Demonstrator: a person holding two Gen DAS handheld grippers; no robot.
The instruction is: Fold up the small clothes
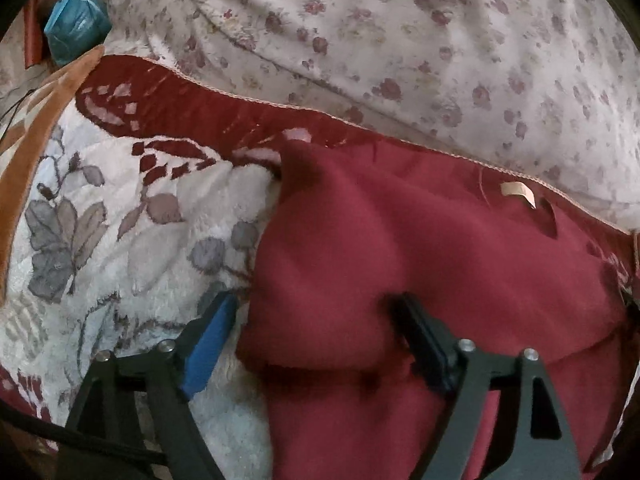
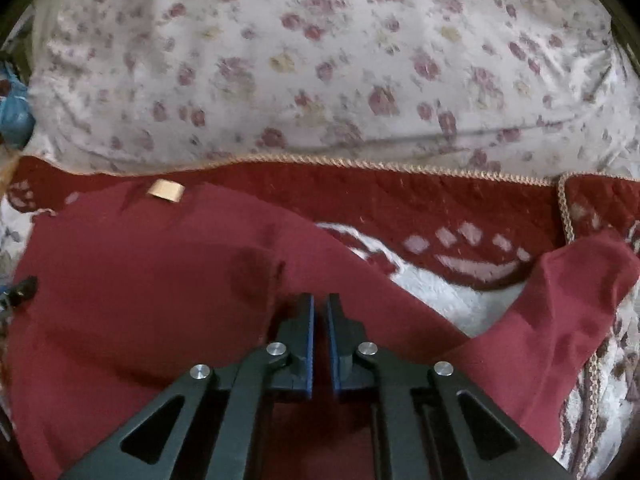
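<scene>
Dark red garment (image 2: pixel 132 280) lies on a plush floral blanket (image 1: pixel 120 216), its collar end toward the far side: a small tan neck label (image 2: pixel 165 190) sits at the far edge, just short of the blanket's deep red border band (image 2: pixel 420 196). Long axis of the body runs from that label back toward the cameras. One sleeve (image 2: pixel 560 300) stretches away to the right in the right wrist view, first sagging, then rising to a cuff end near the blanket's braided trim (image 2: pixel 566 216); white pile shows in the bend between sleeve and border.

In the left wrist view the garment's left edge is doubled over into a thick fold (image 1: pixel 304 320), lying on the pale part of the blanket.

Left gripper (image 1: pixel 316 316): jaws spread wide, straddling that folded edge (one blue-padded finger (image 1: pixel 208 344) on the bare blanket side, the other over the red cloth); pads are not pressing the cloth.

Right gripper (image 2: pixel 319 304): jaws brought nearly together over the garment where the sleeve leaves the body. Whether cloth is pinched between the pads cannot be told; the tips hide it.

Beyond the border band, a pale sheet with a red rose print (image 2: pixel 320 60) fills the far field. A teal bag (image 1: pixel 76 24) sits at the far left corner.
</scene>
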